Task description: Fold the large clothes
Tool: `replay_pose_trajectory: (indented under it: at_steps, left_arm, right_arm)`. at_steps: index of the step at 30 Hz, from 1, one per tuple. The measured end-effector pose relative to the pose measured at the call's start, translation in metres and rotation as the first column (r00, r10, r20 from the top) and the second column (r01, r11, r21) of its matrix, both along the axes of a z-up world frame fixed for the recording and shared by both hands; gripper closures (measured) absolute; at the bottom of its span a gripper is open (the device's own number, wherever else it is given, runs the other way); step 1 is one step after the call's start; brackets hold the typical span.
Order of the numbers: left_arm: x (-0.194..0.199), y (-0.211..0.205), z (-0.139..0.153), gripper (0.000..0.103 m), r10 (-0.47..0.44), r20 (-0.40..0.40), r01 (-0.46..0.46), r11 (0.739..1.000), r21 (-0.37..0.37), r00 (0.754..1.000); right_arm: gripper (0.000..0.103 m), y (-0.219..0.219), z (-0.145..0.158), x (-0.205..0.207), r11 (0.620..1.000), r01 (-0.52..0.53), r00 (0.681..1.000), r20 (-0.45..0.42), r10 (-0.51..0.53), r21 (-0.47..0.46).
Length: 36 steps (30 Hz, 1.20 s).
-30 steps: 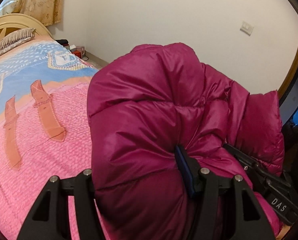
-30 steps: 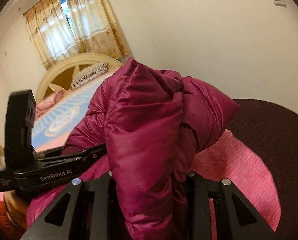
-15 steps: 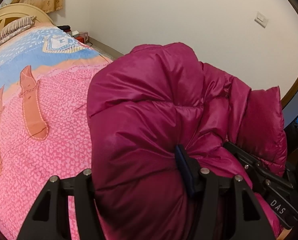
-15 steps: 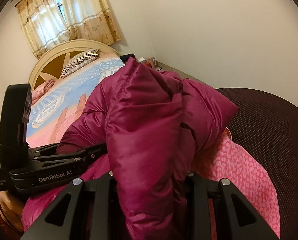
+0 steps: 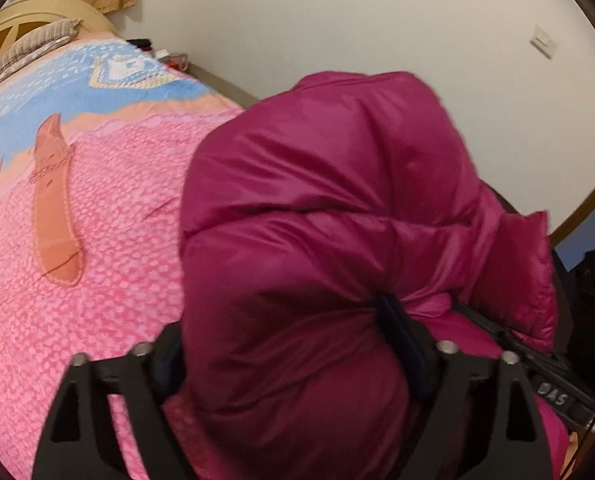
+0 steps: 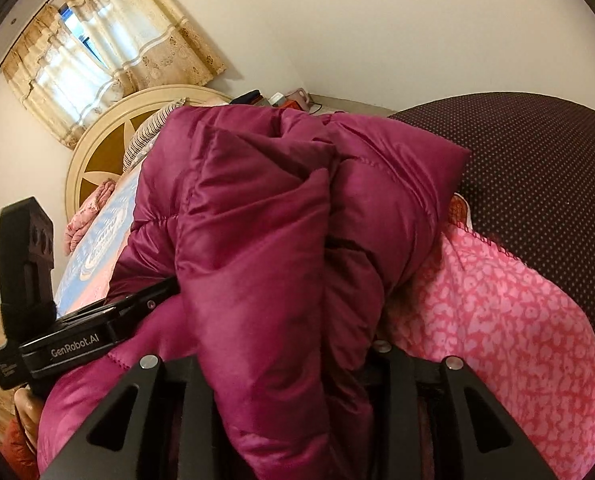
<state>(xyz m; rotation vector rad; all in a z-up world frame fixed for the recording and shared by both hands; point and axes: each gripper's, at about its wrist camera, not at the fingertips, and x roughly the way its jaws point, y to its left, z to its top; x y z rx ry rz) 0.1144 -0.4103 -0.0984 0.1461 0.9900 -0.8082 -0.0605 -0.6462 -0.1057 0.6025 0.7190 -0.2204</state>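
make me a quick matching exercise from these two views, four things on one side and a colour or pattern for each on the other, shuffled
Things:
1. puffer jacket
2. pillow
3. curtain
4. blanket

Colours or patterns:
A. pink with small speckles
B. shiny magenta
C. beige and cream
D. striped

Pairs: 1-B, 2-D, 3-C, 4-A

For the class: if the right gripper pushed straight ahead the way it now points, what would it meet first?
The magenta puffer jacket, bunched between the right gripper jaws and filling the view ahead. Behind it probably lies the pink bedspread, though how far is unclear.
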Motion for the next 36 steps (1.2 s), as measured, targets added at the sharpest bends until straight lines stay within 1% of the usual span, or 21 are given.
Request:
replay_pose_trajectory:
  at_steps: [2,3,4,5,6,8,9,10,13,14,15,16,18,20,21,24,25,30,32,34,36]
  left_arm:
    - [0.001,0.005,0.004,0.009,-0.017,-0.024,0.017,1.0,-0.005,1.0]
    - [0.002,0.008,0.008,0.009,-0.024,-0.022,0.024,1.0,-0.009,0.999]
    - [0.0,0.013,0.013,0.009,-0.031,-0.009,0.031,0.999,-0.014,0.999]
    - [-0.001,0.018,0.018,0.009,-0.035,0.007,0.035,0.999,-0.019,0.999]
    - [-0.007,0.026,0.027,0.01,-0.034,0.046,0.035,0.999,-0.025,0.998]
    - [-0.015,0.038,0.041,0.01,-0.024,0.109,0.027,0.999,-0.029,0.994]
    - [-0.02,0.044,0.047,0.01,-0.013,0.134,0.018,0.999,-0.036,0.991]
    - [-0.025,0.049,0.053,0.01,-0.002,0.148,0.009,0.999,-0.046,0.989]
    - [-0.04,0.057,0.069,0.01,0.007,0.173,0.009,0.996,-0.091,0.985]
    - [-0.051,0.055,0.075,0.01,-0.005,0.185,0.024,0.994,-0.102,0.983]
    - [-0.063,0.051,0.078,0.01,-0.025,0.206,0.046,0.994,-0.096,0.978]
    - [-0.074,0.046,0.081,0.01,-0.045,0.233,0.065,0.995,-0.078,0.971]
    - [-0.095,0.033,0.078,0.01,-0.065,0.296,0.072,0.997,-0.012,0.953]
    - [-0.107,0.027,0.067,0.011,-0.076,0.317,0.065,0.997,0.045,0.945]
    - [-0.109,0.026,0.061,0.011,-0.076,0.309,0.06,0.996,0.062,0.948]
    - [-0.1,0.027,0.047,0.01,-0.064,0.266,0.049,0.997,0.062,0.962]
    - [-0.098,0.028,0.046,0.009,-0.061,0.262,0.047,0.997,0.061,0.963]
    - [-0.094,0.021,0.035,0.006,-0.074,0.292,0.05,0.995,0.089,0.953]
    - [-0.097,0.018,0.03,0.005,-0.079,0.31,0.053,0.994,0.092,0.948]
    - [-0.1,0.014,0.027,0.002,-0.086,0.331,0.056,0.994,0.098,0.94]
    - [-0.095,0.013,0.022,0.001,-0.087,0.325,0.059,0.994,0.096,0.942]
  right_arm:
    - [0.061,-0.002,0.002,0.0,1.0,0.006,1.0,0.006,-0.006,0.027]
    - [0.055,-0.005,0.005,-0.006,0.999,0.014,1.0,-0.002,-0.014,0.036]
    - [0.052,-0.006,0.011,-0.014,0.999,0.022,1.0,-0.011,-0.022,0.035]
    - [0.052,-0.006,0.022,-0.025,0.999,0.035,0.999,0.004,-0.035,0.021]
    - [0.052,-0.005,0.029,-0.034,0.999,0.05,0.999,0.021,-0.05,0.006]
    - [0.052,0.003,0.059,-0.065,0.989,0.124,0.99,0.071,-0.119,-0.085]
    - [0.052,0.01,0.072,-0.076,0.978,0.154,0.986,0.088,-0.142,-0.14]
    - [0.052,0.02,0.085,-0.084,0.967,0.164,0.984,0.108,-0.145,-0.194]
    - [0.052,0.054,0.116,-0.09,0.948,0.127,0.985,0.146,-0.088,-0.291]
    - [0.052,0.066,0.123,-0.087,0.939,0.113,0.987,0.147,-0.068,-0.324]
    - [0.053,0.075,0.126,-0.081,0.929,0.097,0.99,0.129,-0.054,-0.358]
    - [0.056,0.082,0.126,-0.072,0.921,0.081,0.993,0.107,-0.042,-0.382]
    - [0.063,0.086,0.12,-0.059,0.913,0.073,0.996,0.079,-0.045,-0.402]
    - [0.068,0.078,0.104,-0.043,0.931,0.078,0.997,0.036,-0.07,-0.356]
    - [0.072,0.073,0.096,-0.038,0.941,0.087,0.996,0.018,-0.086,-0.328]
    - [0.073,0.056,0.072,-0.027,0.96,0.089,0.995,-0.025,-0.099,-0.265]
    - [0.073,0.053,0.063,-0.025,0.966,0.086,0.994,-0.04,-0.098,-0.245]
    - [0.073,0.044,0.032,-0.021,0.98,0.088,0.993,-0.061,-0.1,-0.176]
    - [0.074,0.043,0.026,-0.021,0.98,0.088,0.993,-0.061,-0.1,-0.178]
    - [0.075,0.044,0.019,-0.02,0.976,0.088,0.993,-0.061,-0.102,-0.2]
    - [0.075,0.045,0.016,-0.019,0.973,0.095,0.992,-0.061,-0.11,-0.211]
